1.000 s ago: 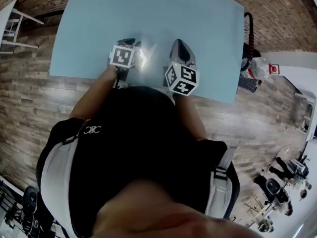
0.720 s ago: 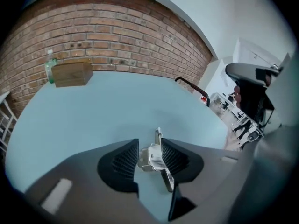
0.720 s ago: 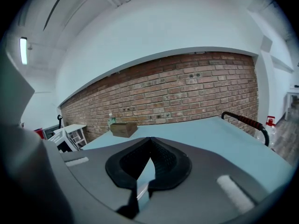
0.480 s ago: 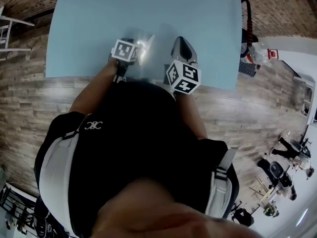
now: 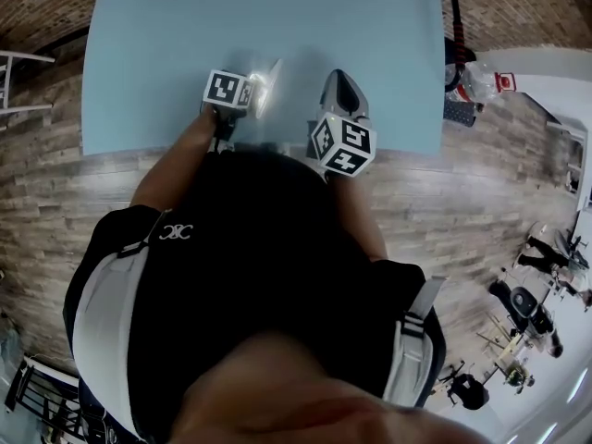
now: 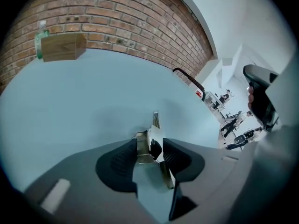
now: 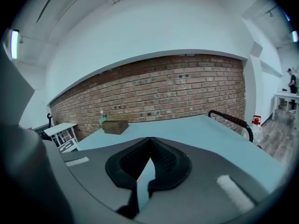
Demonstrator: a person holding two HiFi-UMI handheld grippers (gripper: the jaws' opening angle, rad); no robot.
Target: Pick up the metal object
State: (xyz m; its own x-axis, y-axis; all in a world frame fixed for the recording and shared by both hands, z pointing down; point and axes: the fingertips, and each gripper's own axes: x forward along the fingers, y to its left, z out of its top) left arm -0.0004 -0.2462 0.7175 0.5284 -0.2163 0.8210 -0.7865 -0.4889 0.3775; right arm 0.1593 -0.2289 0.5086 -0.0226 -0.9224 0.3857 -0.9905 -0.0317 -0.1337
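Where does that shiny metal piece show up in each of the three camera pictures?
Head view: metal piece, upper middle, left of centre.
Left gripper view: metal piece just below centre.
Right gripper view: not in it.
Shared landmark: the light blue table.

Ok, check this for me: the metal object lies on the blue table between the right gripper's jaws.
Not right: it is the left gripper, not the right. The left gripper view shows the metal object lying on the blue table between the left gripper's jaws, which have just been opening and stand apart around it. The right gripper has its jaws together with nothing between them.
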